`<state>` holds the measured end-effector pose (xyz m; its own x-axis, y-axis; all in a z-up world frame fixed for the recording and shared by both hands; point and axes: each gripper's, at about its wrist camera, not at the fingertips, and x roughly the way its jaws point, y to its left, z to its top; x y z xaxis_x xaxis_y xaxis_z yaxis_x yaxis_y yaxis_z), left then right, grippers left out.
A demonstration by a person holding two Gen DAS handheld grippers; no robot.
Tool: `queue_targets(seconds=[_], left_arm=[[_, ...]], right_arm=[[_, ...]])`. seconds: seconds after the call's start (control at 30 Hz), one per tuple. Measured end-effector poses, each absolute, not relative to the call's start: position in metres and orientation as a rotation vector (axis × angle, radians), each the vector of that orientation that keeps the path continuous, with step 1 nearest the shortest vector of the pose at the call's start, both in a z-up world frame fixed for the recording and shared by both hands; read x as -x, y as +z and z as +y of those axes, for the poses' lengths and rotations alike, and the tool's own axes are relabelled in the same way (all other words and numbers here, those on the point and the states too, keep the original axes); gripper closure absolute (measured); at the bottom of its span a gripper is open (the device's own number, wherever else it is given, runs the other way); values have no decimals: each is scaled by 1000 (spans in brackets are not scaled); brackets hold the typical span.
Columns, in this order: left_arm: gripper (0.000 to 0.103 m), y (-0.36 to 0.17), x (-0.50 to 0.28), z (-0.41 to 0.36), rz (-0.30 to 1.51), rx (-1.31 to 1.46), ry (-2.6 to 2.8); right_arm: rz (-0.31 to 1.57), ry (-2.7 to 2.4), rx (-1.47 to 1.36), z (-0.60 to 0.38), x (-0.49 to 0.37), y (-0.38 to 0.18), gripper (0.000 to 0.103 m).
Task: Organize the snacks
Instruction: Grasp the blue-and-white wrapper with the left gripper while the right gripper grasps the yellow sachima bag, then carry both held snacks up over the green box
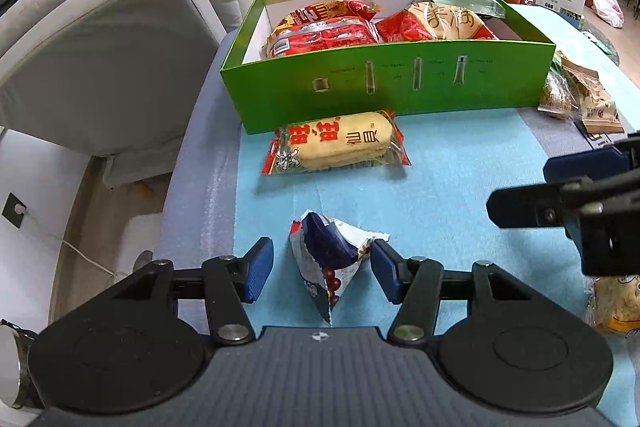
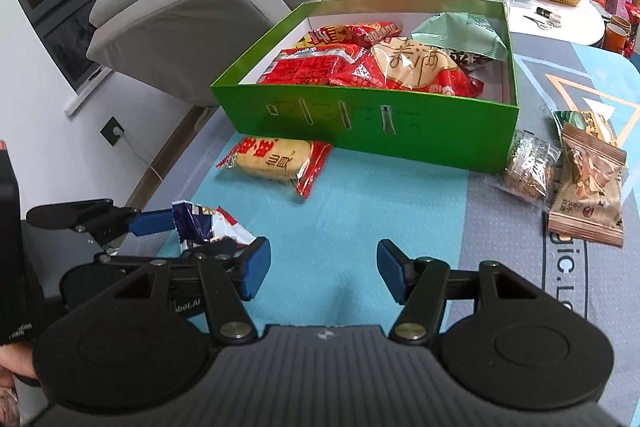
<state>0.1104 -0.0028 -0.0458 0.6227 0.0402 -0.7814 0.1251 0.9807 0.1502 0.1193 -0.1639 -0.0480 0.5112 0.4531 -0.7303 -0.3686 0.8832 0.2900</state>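
The left claw is half open, with a small crumpled blue and white snack bag sitting right between its blue pads. The right pad looks like it touches the bag's edge, but the bag is not squeezed yet. The bag's long side points near to far, so the pads can close across it. The right claw is open and holds nothing, off to the right. Farther away a yellow rice cracker pack lies on the worktop. Behind it stands the green box, already holding snacks.
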Motion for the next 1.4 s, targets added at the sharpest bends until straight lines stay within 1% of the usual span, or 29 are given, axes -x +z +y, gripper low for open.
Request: queue_targets(seconds=[0.03,0.1,0.2,0.23,0.27,0.3,0.33,0.57,0.8,0.97,1.23,1.4], left_arm=[[53,-46,-111,-3,897,-194,-49],[63,-47,-111,-1,892,-165,-64],[64,-48,-109,1,883,-148,-72],[64,-48,-108,1,881,-156,-74],[64,-48,-107,0,880,-160,-74],[64,-48,-107,0,878,-161,-75],[64,-48,-106,0,877,-158,-75],[64,-46,-101,3,877,-140,-63],[64,-41,-94,5,861,-124,-59],[64,-38,-91,2,852,-129,-71],[64,-33,-89,-3,838,-141,-76],[64,-30,-88,-5,836,-144,-78]], right_arm=[[909,497,-95,-164,-118,-49,71],[910,503,-75,-166,-116,-50,71],[912,512,-37,-173,-110,-52,69],[914,517,-20,-176,-108,-53,66],[912,520,-6,-180,-106,-53,59],[906,524,9,-183,-103,-53,56],[898,531,26,-187,-99,-53,55],[880,626,193,-197,-73,-55,55],[857,664,385,-202,-50,-70,55],[881,662,329,-209,-54,-75,55],[846,661,332,-202,-49,-71,57],[834,660,288,-200,-54,-69,58]])
